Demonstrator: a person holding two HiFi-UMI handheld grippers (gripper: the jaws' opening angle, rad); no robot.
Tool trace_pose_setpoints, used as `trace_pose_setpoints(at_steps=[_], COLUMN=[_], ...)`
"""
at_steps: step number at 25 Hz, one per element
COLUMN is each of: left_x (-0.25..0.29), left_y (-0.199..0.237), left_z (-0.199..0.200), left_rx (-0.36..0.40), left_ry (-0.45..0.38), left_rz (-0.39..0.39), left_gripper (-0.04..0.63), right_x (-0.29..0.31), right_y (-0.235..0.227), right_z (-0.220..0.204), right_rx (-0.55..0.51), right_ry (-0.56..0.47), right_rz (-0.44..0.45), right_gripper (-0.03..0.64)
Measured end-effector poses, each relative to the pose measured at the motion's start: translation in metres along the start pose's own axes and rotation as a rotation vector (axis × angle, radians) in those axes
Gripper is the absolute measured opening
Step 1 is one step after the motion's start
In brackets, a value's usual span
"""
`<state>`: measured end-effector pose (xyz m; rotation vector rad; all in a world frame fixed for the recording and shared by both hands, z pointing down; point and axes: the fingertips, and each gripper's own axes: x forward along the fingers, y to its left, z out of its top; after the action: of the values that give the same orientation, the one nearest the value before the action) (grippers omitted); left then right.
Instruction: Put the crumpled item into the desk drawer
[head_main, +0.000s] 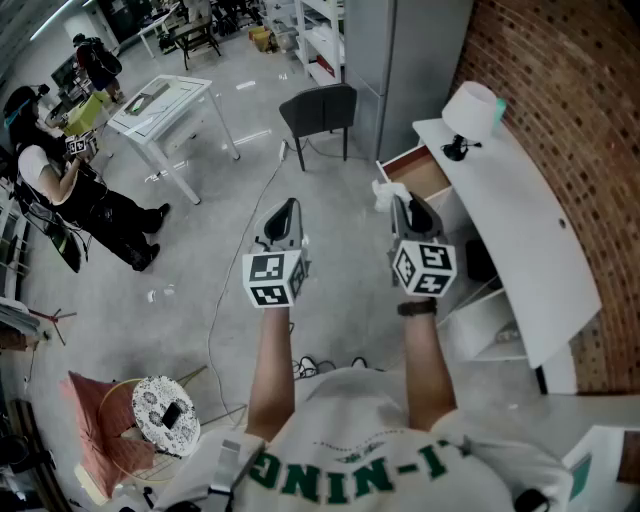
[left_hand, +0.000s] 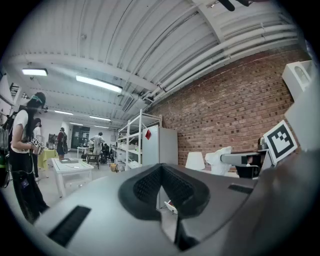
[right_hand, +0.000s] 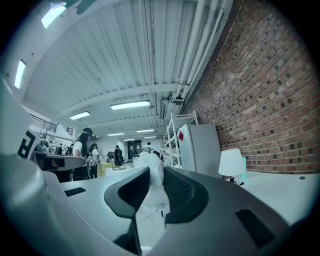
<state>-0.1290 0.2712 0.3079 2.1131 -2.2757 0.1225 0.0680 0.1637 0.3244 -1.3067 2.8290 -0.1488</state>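
The crumpled item (head_main: 384, 192) is a wad of white paper or plastic. My right gripper (head_main: 400, 204) is shut on it and holds it in the air beside the open desk drawer (head_main: 424, 172). In the right gripper view the wad (right_hand: 153, 184) is pinched between the dark pads and sticks out past the tips of the right gripper (right_hand: 156, 172). My left gripper (head_main: 288, 208) hangs level with it to the left, over the floor, shut and empty. In the left gripper view the left gripper's (left_hand: 160, 168) tips meet, and the wad (left_hand: 220, 159) shows at the right.
A white curved desk (head_main: 520, 230) runs along the brick wall, with a white lamp (head_main: 472, 108) on its far end. A dark chair (head_main: 320, 110) stands beyond the drawer. A white table (head_main: 165, 105) and people (head_main: 55, 190) are at the far left. A cable (head_main: 240, 240) lies on the floor.
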Motion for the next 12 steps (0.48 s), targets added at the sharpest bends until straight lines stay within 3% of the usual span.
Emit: trace_pose_setpoints(at_steps=[6,12], left_x=[0.008,0.016], left_y=[-0.027,-0.051], left_z=[0.002,-0.001], left_rx=[-0.002,0.038], left_ry=[0.016,0.031], left_rz=[0.008,-0.014], left_gripper=[-0.003,-0.003], right_x=[-0.012,-0.013], right_y=[-0.024,-0.055], right_z=[0.011,0.002], right_rx=[0.003,0.049], right_ry=[-0.013,-0.005], right_rz=[0.017,-0.03], right_gripper=[0.083,0.083])
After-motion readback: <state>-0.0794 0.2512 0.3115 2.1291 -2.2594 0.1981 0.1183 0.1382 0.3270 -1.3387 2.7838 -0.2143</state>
